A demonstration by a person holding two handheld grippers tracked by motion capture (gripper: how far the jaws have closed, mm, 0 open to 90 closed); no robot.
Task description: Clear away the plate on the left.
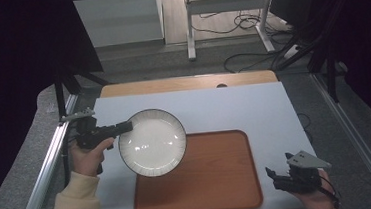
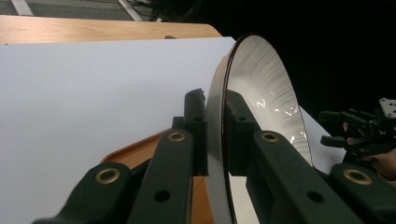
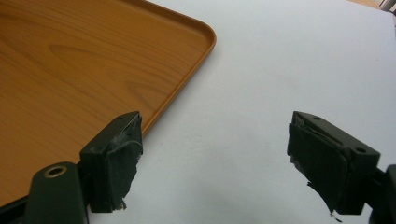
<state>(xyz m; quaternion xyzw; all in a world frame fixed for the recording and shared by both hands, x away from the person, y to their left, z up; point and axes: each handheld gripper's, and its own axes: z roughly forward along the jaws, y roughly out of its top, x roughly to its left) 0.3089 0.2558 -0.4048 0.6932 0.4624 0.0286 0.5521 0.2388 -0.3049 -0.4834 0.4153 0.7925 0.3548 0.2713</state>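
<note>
A white plate (image 1: 152, 142) with a dark, finely lined rim hangs tilted above the table, over the left corner of the wooden tray (image 1: 214, 177). My left gripper (image 1: 125, 126) is shut on the plate's left rim. In the left gripper view the plate (image 2: 261, 79) stands edge-on with the rim pinched at my left gripper (image 2: 215, 135), one black pad on each side. My right gripper (image 1: 274, 176) rests low at the table's front right, beside the tray's right edge. In the right gripper view my right gripper (image 3: 215, 163) is open over the white tabletop with nothing between its pads, the tray (image 3: 70, 70) at its left.
The white tabletop (image 1: 234, 108) runs behind and right of the tray, with a wooden strip (image 1: 187, 83) along its far edge. Metal rails (image 1: 48, 165) flank the table. Beyond it stand a white desk frame (image 1: 226, 11) and floor cables (image 1: 250, 59).
</note>
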